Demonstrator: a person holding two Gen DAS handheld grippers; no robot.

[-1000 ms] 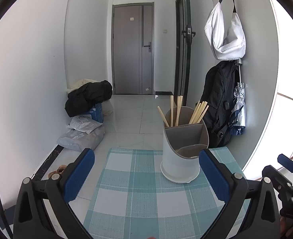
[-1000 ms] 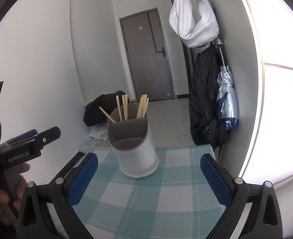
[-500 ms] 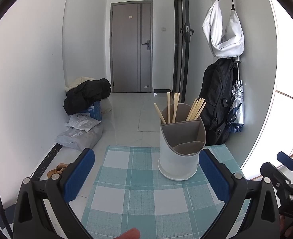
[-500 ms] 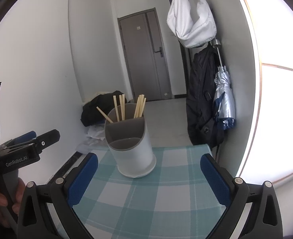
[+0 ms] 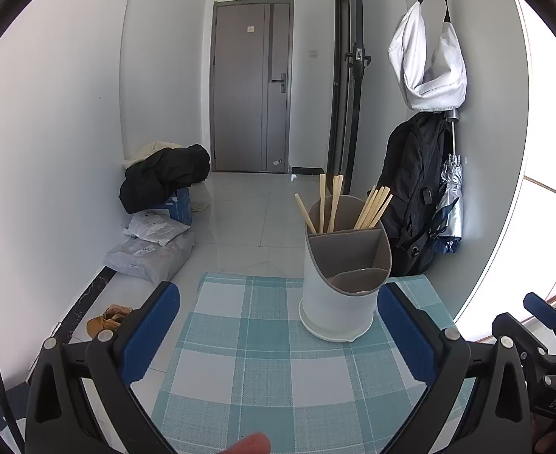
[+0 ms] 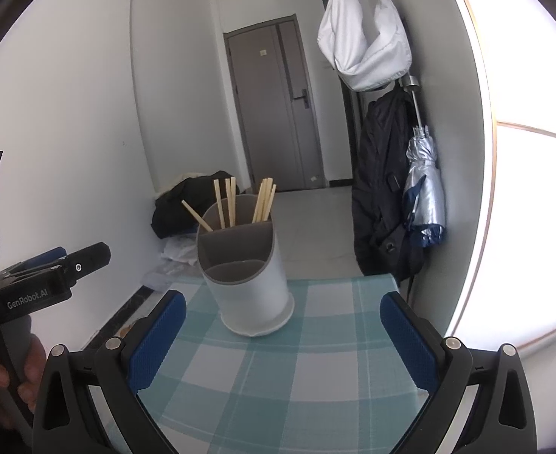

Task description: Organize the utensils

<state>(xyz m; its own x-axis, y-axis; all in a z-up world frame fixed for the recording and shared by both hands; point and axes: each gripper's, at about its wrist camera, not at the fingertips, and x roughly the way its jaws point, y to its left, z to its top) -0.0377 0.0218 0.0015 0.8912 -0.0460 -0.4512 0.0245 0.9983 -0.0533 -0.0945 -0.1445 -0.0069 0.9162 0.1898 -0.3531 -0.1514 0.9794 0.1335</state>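
Checked cloth: teal and white mat [image 5: 270,344] covers the table under both grippers; its far edge lies just beyond the holder, with floor past it.
Holder: white and grey caddy [image 5: 340,287] stands upright on the mat, ahead of the left gripper and nearer its right finger; in the right view [image 6: 251,283] it sits ahead and toward the left finger.
Chopsticks: wooden sticks [image 5: 334,208] lean in the holder's rear compartments; the front, lower compartment looks empty, though its bottom is hidden.
Left gripper: [image 5: 278,340] jaws spread wide, blue pads [image 5: 147,336] apart, nothing between them, touching nothing; it hangs above the mat's near half.
Right gripper: [image 6: 278,344] jaws likewise wide, pads [image 6: 406,344] bare, clear of the holder and the mat.
Open room: bare mat fills the gap between each gripper's fingers up to the holder's base; more bare mat lies left of the holder in the left view.
Right edge: wall with a black backpack [image 6: 380,189], a folded umbrella [image 6: 423,196] and a white bag [image 6: 365,38] stands close behind the mat's far right corner.
Left edge: the mat drops off to tiled floor, where parcels [image 5: 153,249] and shoes [image 5: 107,317] lie against the wall.
Hand: fingers [image 6: 13,374] grip the left tool's handle, seen left of the right gripper.
Fingertip: blurred tip [image 5: 247,444] at the left view's bottom rim.
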